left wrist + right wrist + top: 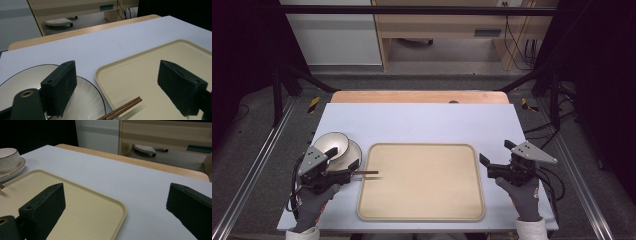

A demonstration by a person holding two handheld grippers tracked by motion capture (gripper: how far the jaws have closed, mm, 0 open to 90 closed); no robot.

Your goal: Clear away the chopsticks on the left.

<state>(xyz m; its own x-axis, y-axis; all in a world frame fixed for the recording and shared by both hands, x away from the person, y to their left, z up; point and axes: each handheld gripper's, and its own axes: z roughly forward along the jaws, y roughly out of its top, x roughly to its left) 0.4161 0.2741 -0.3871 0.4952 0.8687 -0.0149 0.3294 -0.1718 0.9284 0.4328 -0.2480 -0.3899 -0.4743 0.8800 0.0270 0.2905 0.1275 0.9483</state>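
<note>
Lying across the left rim of the beige tray (422,182), with their tips over its floor, the chopsticks (366,173) are seen just beside the plate (353,150) and the bowl (332,144) that stands on it. The left gripper (353,169) is held over them with its jaws spread wide and nothing between them (whether they are touched cannot be told). The right gripper (496,159) is kept open and empty off the tray's right edge, presumably waiting. Any downward reach would be crowded by the plate's rim, judged the only obstacle nearby
</note>
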